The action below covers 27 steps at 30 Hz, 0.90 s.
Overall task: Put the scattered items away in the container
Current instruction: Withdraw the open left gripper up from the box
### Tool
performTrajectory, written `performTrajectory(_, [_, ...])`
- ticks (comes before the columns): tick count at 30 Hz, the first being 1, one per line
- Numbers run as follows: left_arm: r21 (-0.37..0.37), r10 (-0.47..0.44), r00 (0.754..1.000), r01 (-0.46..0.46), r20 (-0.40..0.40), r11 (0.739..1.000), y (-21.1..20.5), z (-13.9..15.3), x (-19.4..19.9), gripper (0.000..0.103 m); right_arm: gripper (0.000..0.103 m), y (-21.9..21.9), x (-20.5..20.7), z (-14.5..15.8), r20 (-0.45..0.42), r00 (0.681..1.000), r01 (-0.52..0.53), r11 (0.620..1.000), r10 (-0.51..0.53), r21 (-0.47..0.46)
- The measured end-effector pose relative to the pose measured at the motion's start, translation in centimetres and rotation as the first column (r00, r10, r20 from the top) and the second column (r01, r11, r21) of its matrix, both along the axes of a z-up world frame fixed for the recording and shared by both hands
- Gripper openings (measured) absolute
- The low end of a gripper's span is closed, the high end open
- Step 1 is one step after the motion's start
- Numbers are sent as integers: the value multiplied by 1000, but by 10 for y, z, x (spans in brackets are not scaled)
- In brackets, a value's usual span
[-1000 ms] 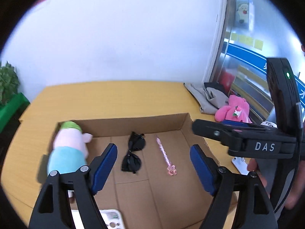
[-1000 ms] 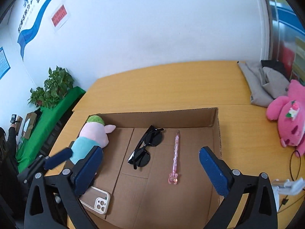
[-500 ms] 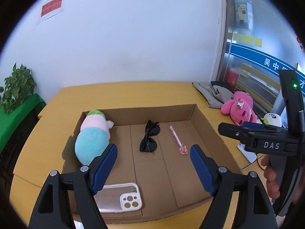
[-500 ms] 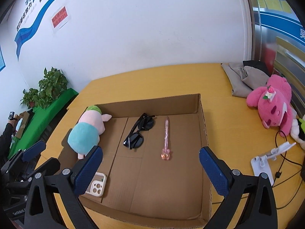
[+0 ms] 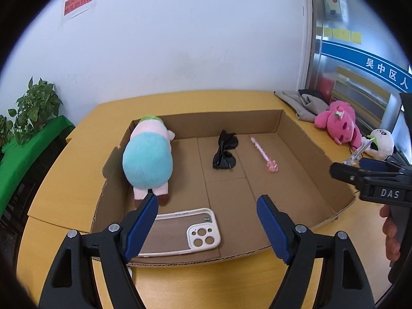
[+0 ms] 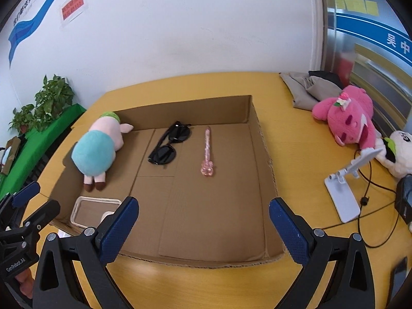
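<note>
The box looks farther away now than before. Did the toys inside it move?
No. Both grippers, left gripper and right gripper, pulled back from the cardboard box, open and empty. The plush pig, sunglasses, pink pen and phone case stayed put.

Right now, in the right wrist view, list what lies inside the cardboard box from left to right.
Plush pig → sunglasses → pink pen. The phone case sits nearer, below the pig, so its place in the order is unclear.
</note>
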<state>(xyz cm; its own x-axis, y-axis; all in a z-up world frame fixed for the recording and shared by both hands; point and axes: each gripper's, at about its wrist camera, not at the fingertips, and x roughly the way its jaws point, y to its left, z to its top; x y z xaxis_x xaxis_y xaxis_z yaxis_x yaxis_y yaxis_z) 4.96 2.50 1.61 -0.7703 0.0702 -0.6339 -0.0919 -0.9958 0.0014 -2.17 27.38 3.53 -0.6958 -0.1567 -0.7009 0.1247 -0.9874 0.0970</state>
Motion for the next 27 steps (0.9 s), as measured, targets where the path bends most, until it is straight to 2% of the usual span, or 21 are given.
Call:
performTrajectory(6, [27,0,1000,-1,26,1000,-6,-13,-3,79,103,-3,12,-6,-22,1000,17,999,-16,38])
performTrajectory(16, [5,-10,999,10,39,1000,-7,-31,13,79,103,-14,34,-18,-20,1000,-7,999,8,54])
performTrajectory(27, [35,-14,1000,13,12,999,-18,-23,16,79,103,-30,42,-23,-12,999,-31,996,32,89])
